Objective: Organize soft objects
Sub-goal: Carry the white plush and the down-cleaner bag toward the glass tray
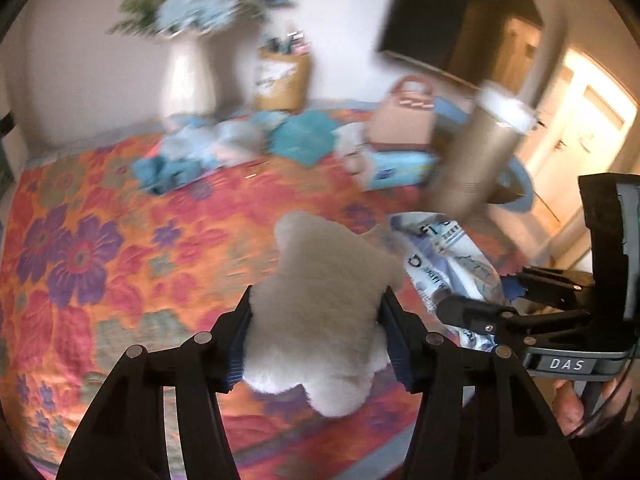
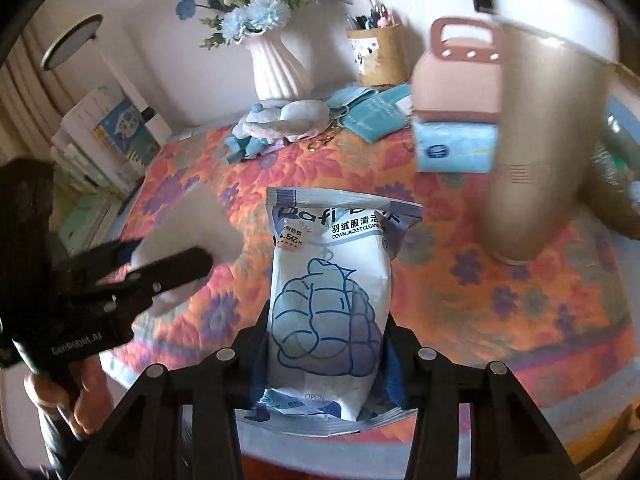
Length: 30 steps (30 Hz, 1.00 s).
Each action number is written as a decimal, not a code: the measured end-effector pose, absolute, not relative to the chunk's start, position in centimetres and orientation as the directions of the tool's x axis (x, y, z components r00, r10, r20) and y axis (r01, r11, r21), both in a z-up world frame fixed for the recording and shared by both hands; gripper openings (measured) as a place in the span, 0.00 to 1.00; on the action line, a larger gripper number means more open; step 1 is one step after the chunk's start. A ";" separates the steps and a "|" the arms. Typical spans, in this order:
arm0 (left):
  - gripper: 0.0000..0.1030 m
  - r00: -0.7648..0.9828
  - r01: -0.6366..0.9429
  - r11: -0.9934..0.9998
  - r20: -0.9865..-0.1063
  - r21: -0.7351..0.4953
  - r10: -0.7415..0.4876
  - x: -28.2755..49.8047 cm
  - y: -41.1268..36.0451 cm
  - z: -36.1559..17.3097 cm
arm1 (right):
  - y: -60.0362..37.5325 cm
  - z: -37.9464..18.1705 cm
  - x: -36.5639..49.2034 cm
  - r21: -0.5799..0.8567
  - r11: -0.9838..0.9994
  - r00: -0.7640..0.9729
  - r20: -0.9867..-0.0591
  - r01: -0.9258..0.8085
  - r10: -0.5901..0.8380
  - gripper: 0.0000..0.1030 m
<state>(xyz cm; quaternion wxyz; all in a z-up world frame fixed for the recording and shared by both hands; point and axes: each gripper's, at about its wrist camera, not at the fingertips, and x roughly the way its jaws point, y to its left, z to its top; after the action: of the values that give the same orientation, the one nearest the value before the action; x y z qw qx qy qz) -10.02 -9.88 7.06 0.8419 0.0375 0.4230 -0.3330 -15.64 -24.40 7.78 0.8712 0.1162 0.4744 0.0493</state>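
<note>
A white fluffy plush toy (image 1: 320,256) hangs above the floral orange bedspread (image 1: 120,240), and my left gripper (image 1: 319,294) is shut on its middle, both pads pressing into the fur. A white-and-blue pack of down-jacket cleaning wipes (image 2: 328,280) is held upright with my right gripper (image 2: 329,316) shut on its lower part. In the left wrist view the right gripper (image 1: 480,290) and the wipes pack (image 1: 440,252) sit just to the right. In the right wrist view the left gripper (image 2: 168,252) with the plush toy (image 2: 200,220) is at the left.
At the back stand a white vase of blue flowers (image 2: 280,64), a pen holder (image 2: 378,56) and a pink handled case (image 2: 452,80) on a blue tissue pack (image 2: 452,146). A grey plush and blue cloths (image 2: 280,120) lie by the vase. A tall gold cylinder (image 2: 540,140) stands right.
</note>
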 end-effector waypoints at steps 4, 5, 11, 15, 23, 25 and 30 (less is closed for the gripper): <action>0.53 0.359 0.666 0.701 -0.714 -0.256 -0.601 -11.9 -13.5 8.5 | -27.6 9.2 -18.2 0.184 0.982 0.534 -0.834 0.033 0.138 0.44; 0.53 0.347 0.679 0.686 -0.710 -0.260 -0.612 -12.4 -14.4 8.6 | -28.8 9.6 -19.0 0.178 0.983 0.534 -0.835 0.038 0.131 0.44; 0.53 0.276 0.755 0.601 -0.704 -0.263 -0.655 -14.7 -20.8 9.3 | -34.7 10.6 -22.9 0.122 0.983 0.547 -0.837 0.140 0.026 0.44; 0.53 0.215 0.774 0.548 -0.683 -0.316 -0.698 -16.1 -24.8 8.9 | -38.6 11.4 -24.9 0.128 0.967 0.570 -0.821 0.218 -0.020 0.44; 0.53 0.219 0.790 0.524 -0.651 -0.318 -0.727 -17.9 -33.4 10.1 | -46.3 14.2 -27.6 0.156 0.916 0.636 -0.761 0.369 -0.127 0.44; 0.53 0.252 0.780 0.541 -0.635 -0.313 -0.730 -17.7 -35.2 10.9 | -48.2 15.1 -27.4 0.173 0.900 0.661 -0.735 0.401 -0.153 0.44; 0.56 0.387 0.705 0.638 -0.587 -0.308 -0.711 -15.7 -39.2 12.6 | -52.9 17.1 -24.3 0.229 0.863 0.720 -0.665 0.450 -0.199 0.44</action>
<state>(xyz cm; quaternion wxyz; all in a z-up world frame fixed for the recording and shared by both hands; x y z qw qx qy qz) -15.73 -39.18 12.56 0.8329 -0.0042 0.3543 -0.4251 -24.31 -52.85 17.11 0.9074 0.1912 0.3288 -0.1786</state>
